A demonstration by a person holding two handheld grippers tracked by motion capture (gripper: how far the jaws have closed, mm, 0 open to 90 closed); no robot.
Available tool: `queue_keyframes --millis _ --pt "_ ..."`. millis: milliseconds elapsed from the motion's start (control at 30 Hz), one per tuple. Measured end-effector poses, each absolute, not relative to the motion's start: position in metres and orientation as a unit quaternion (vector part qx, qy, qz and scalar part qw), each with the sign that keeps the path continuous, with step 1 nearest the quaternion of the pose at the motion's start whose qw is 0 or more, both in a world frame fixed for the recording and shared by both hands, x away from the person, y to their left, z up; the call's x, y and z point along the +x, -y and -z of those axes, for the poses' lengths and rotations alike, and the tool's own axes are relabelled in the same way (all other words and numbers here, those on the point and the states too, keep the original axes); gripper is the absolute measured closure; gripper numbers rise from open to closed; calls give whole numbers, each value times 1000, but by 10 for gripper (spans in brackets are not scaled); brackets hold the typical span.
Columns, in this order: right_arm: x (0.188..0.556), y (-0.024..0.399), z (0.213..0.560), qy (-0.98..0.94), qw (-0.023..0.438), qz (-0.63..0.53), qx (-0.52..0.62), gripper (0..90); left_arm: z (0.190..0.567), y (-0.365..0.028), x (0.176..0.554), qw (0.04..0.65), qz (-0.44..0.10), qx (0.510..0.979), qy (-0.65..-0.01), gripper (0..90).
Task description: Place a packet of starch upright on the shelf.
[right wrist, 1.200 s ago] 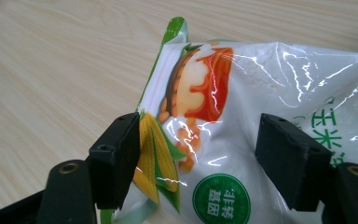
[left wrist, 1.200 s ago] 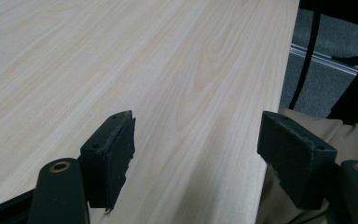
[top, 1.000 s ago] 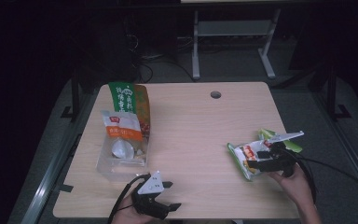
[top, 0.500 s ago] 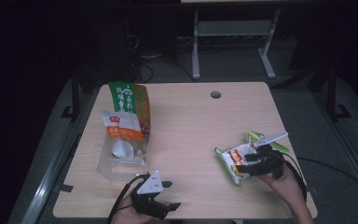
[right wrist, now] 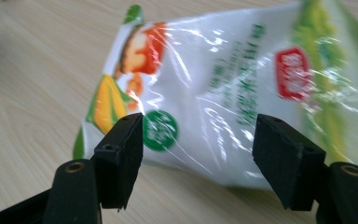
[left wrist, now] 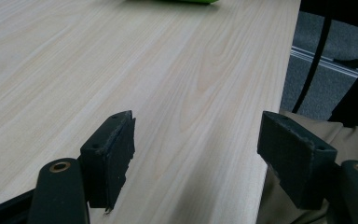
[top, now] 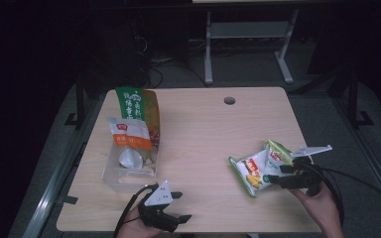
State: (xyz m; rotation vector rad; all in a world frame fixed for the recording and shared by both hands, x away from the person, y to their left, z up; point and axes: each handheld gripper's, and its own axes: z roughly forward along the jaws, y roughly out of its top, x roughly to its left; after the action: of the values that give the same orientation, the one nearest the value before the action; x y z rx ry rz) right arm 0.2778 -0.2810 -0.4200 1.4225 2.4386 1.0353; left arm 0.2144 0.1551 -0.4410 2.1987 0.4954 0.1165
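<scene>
Right side of table: my right gripper (top: 276, 174) sits at the white-and-green crinkly plastic snack bag (top: 259, 166) on the pale wood-grain table (top: 203, 134).
Change: over the last second the bag has slid from nearer the right edge toward the middle, and my right hand has come with it; the bag's near corner now points further left.
Meaning: I read this as a drag or nudge of the bag toward the stash on the left, and it's only partway there.
Right gripper state: jaws spread wide, the bag (right wrist: 223, 93) just ahead of them and bulging into the gap; I see no pad pressing the film, so I call it no grip.
Left gripper state: my left gripper (top: 176, 206) rests at the near table edge, jaws wide apart with bare table (left wrist: 121, 70) between them, holding nothing.
Bag look: puffy, glossy, clear film glare; corn cob and orange snack print at one end, red logo patch and green band toward the other, small round green badge near the lower seam.
Bag pose: lying flat, tilted diagonally, far end lifted a little.
Other items: tall green-and-orange printed pouch (top: 138, 111) and a white-and-red small packet (top: 129, 136) lying in a clear plastic tray (top: 129, 171), well apart from the bag on the left.
Next: close on the bag's edge before lifting; slick film may slip.
</scene>
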Motion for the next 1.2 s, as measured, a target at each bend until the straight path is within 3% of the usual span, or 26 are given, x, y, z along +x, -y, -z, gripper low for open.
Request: queue_keyframes --millis 333,867,1200 --pt "269 303 423 -792 73 -318 516 306 441 -155 214 428 -48 880 -198 270" --pt "268 321 431 -764 34 -322 558 325 440 -154 214 428 -49 881 -197 270" --pt "300 313 442 -760 9 -333 558 323 442 -152 215 425 -47 882 -196 270"
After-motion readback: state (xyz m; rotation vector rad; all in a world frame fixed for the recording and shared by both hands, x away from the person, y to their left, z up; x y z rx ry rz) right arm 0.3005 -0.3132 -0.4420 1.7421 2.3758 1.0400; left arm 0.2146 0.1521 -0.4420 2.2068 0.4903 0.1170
